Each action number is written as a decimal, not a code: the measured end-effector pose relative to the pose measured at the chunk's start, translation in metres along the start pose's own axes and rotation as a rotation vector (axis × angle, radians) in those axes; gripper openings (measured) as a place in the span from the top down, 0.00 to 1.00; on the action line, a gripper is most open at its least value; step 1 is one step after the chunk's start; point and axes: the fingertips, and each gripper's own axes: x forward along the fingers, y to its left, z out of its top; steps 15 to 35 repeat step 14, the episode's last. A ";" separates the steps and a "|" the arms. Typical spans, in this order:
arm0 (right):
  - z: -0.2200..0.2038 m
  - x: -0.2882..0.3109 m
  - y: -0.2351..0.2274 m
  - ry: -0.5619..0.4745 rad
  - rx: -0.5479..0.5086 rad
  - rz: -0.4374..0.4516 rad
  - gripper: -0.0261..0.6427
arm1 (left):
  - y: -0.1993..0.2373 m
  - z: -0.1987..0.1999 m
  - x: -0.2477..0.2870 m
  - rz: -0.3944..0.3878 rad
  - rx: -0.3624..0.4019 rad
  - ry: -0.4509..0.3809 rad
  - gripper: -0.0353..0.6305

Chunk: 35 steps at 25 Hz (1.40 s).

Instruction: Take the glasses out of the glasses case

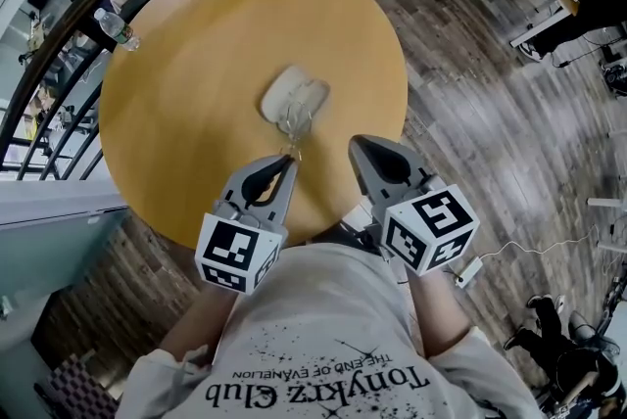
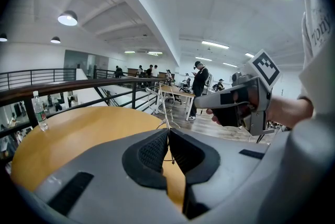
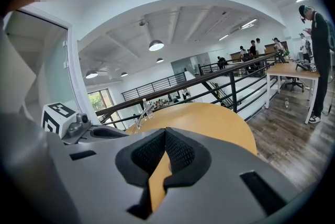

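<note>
Clamping the left gripper [image 2: 168,134] shut on a thin wire arm of the glasses [image 2: 163,105], holding the frame out over the round wooden table [image 1: 176,114]. Hovering just beside it with the right gripper [image 3: 165,136], its 2 jaws pressed together, gripping nothing. Reaching, with the glasses' far end, over the near edge of the pale glasses case [image 1: 294,94] lying near the table's middle.

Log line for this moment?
left hand-held gripper: shut on glasses | right hand-held gripper: shut, empty | case: on table
</note>
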 end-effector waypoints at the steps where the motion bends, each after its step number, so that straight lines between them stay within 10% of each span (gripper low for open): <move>1: 0.001 0.000 0.000 0.000 0.000 0.002 0.92 | 0.000 0.000 0.000 0.000 0.000 0.001 0.90; 35: 0.001 -0.001 0.001 0.005 -0.009 0.017 0.92 | -0.003 0.000 0.001 0.002 0.001 0.011 0.90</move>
